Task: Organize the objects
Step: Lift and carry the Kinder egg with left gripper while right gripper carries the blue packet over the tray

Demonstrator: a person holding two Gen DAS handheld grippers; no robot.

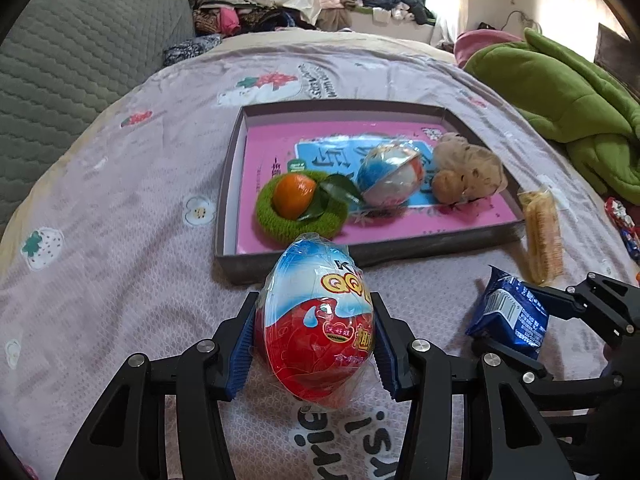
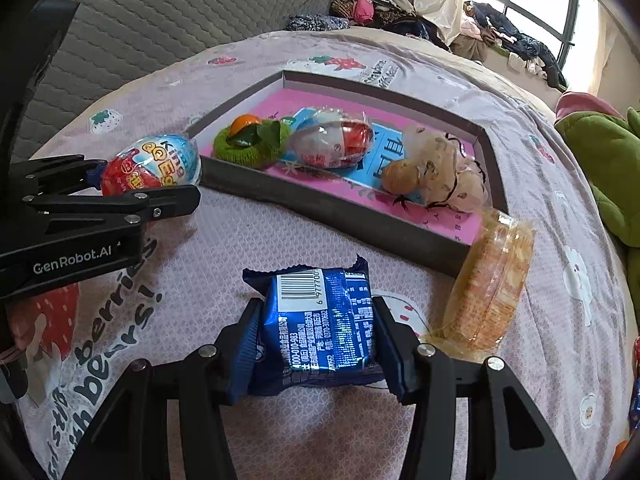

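Tray (image 1: 230, 184) holds orange (image 1: 294, 194) in green ring (image 1: 280, 220), egg (image 1: 390, 178), plush (image 1: 468, 170). My left gripper (image 1: 316, 344) clamps a toy egg (image 1: 320, 320), right gripper (image 2: 316, 344) a blue packet (image 2: 324, 320).

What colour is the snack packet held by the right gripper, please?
Blue snack packet, white barcode; right wrist view.

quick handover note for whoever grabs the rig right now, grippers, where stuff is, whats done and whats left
Left gripper: shut on the toy egg, just short of the tray's near wall.
Right gripper: shut on the blue snack pack, over the bedsheet.
Already in the tray: orange on its green ring, second egg, plush toy.
Left: place both held items in the tray, then the cracker pack lying outside its near right corner.
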